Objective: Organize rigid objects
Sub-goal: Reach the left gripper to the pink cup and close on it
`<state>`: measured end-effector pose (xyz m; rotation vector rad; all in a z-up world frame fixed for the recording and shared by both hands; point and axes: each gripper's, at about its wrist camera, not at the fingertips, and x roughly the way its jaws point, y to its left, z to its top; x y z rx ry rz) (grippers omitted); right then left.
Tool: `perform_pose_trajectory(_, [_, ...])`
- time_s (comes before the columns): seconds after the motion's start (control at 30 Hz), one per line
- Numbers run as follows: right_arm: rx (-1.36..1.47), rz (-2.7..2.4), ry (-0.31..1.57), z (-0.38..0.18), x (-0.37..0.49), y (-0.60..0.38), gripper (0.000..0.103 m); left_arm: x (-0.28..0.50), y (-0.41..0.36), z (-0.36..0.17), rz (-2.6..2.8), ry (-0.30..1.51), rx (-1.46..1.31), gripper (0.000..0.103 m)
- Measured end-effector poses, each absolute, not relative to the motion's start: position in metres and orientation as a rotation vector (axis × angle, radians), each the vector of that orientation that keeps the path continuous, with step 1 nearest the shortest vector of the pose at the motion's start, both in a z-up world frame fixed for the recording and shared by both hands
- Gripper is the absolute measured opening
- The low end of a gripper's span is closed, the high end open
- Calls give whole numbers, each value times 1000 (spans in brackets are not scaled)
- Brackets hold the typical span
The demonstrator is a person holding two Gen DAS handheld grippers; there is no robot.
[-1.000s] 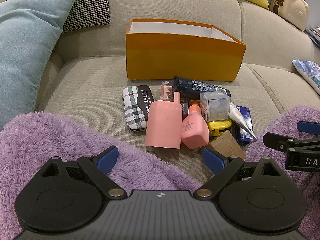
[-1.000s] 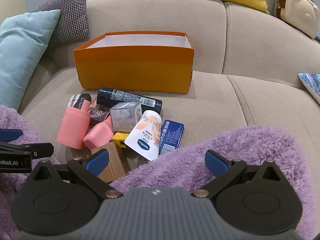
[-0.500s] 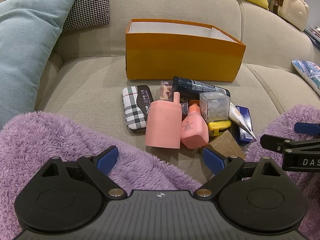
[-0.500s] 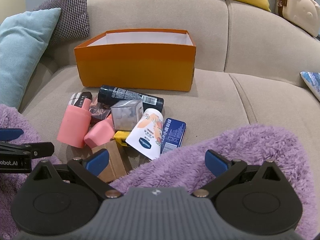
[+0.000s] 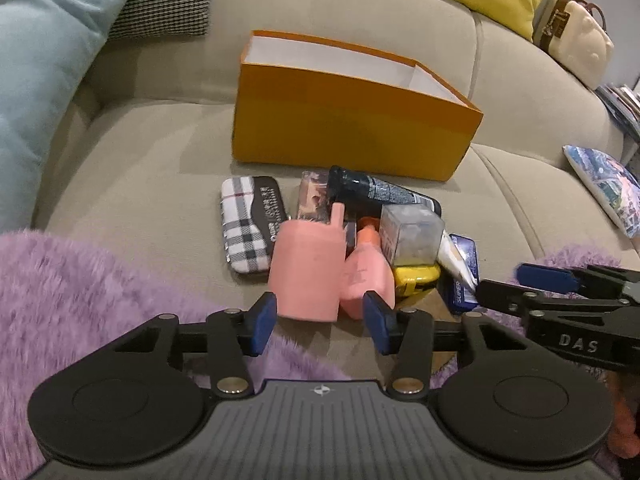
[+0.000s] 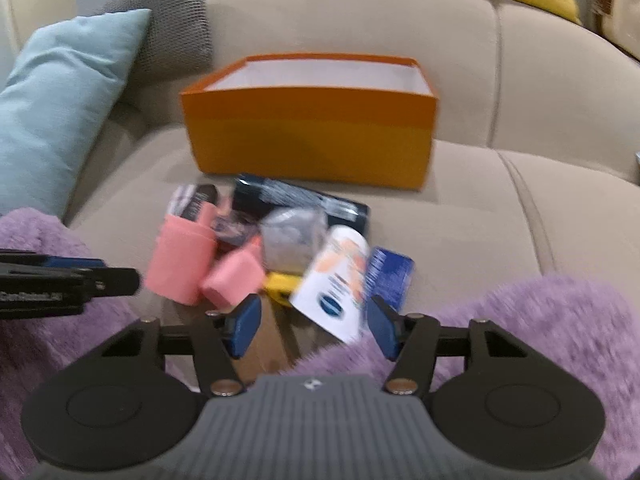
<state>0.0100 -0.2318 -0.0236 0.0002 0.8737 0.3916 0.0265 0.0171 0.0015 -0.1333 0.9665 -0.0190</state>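
Closing with nothing gripped, left gripper [image 5: 319,322] just short of pink canister [image 5: 307,270] and pink pump bottle [image 5: 366,276]. Closing too, right gripper [image 6: 310,326], empty, white tube [image 6: 340,280] just ahead. Pile on beige sofa [image 5: 140,184], orange box [image 5: 348,128] beyond.

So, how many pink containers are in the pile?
2: a wide pink cup at the pile's left front, and a smaller pink pump bottle touching its right side. Others may be hidden underneath.
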Motion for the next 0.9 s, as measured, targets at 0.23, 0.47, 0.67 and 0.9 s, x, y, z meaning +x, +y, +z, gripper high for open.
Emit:
perform_pose_trajectory(0.23, [118, 469, 1017, -39, 59, -209, 36, 75, 43, -14, -56, 1099, -268, 70])
perform_pose_trajectory(0.47, [254, 476, 1169, -65, 100, -198, 36, 112, 44, -33, -128, 1133, -257, 78])
perform_pose_trajectory(0.67, [334, 485, 1245, -77, 113, -200, 32, 130, 46, -48, -186, 1165, -286, 80])
perform_pose_trajectory(0.9, [359, 441, 1309, -77, 128, -192, 33, 132, 48, -44, -186, 1168, -311, 67])
